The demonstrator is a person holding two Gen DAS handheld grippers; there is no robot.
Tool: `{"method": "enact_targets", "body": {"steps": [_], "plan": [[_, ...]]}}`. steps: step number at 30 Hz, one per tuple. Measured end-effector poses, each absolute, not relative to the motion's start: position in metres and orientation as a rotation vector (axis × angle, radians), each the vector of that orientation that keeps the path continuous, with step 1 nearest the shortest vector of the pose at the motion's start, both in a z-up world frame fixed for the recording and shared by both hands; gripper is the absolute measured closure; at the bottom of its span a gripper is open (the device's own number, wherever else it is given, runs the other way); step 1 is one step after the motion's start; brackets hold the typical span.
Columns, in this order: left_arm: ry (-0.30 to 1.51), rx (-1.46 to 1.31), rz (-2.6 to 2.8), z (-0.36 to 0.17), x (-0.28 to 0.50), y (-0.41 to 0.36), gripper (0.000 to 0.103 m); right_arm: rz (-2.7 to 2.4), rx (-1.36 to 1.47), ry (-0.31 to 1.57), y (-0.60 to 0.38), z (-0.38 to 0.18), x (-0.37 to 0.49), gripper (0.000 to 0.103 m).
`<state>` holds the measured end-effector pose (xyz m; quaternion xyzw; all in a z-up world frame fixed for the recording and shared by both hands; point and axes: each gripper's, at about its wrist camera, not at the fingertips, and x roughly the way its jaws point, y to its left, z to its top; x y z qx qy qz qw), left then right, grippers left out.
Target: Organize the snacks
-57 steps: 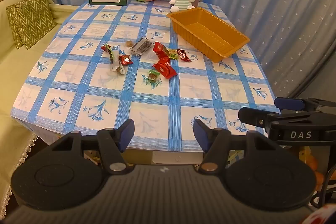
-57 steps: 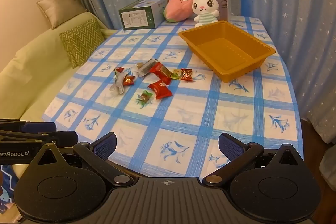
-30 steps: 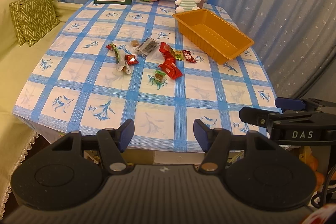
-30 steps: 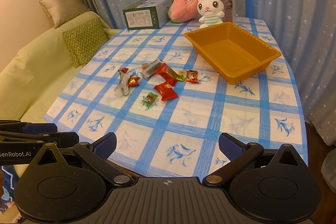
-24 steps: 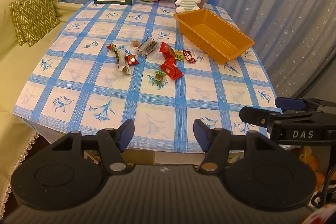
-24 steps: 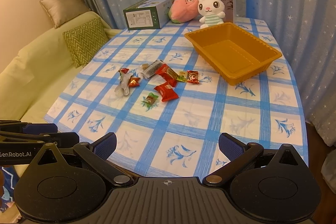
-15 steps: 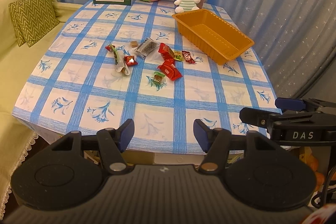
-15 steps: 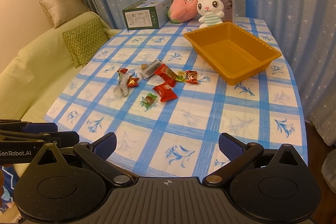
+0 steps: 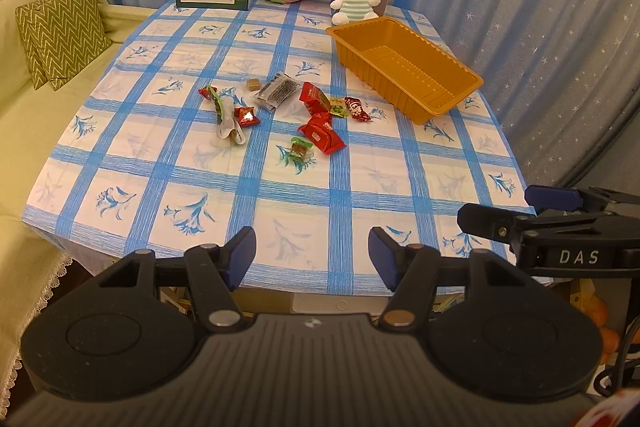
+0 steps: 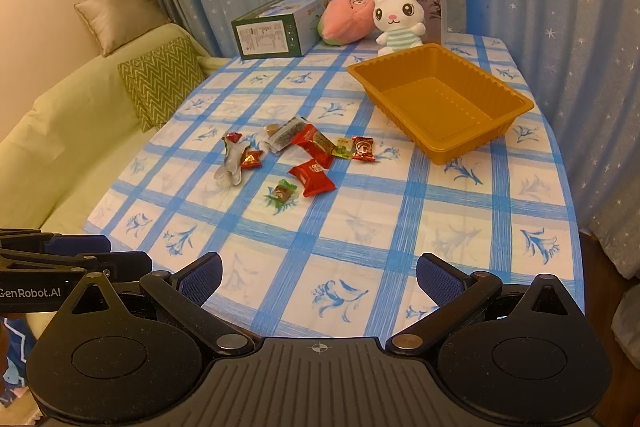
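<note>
Crinkled foil and plastic film wrap every snack in the loose cluster at the middle of the checked surface, and that material is the main hazard: thin, slippery packets may slide out from between my pads or skate away when nudged. My left claw is released, jaws spread wide, holding nothing; my right claw is likewise released and empty. Both hover at the near edge of the surface, well apart from the snacks. The orange tray stands empty on the far right, just beside the cluster, and I judge it to be the destination. Risks from here: several pieces lie touching or overlapping, such as the two red packets and the small sweets beside them, so one closing stroke may pinch two items or flick a neighbour off. The flat grey packet offers little height to grip and may need an edge approach. The tray looks light; a careless drop against its rim could shift it toward the surface edge. The plush rabbit and green box stand behind, clear of my path.
</note>
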<state>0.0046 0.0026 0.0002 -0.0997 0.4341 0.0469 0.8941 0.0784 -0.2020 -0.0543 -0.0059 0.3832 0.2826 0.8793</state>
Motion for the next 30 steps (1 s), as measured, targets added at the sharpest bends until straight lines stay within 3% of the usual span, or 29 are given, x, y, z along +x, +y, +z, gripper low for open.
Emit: {"method": "enact_targets", "body": {"steps": [30], "plan": [[0.901, -0.208, 0.098, -0.0003, 0.0066, 0.0019, 0.043, 0.591, -0.009, 0.800, -0.1984, -0.0554, 0.0781, 0.000]]}}
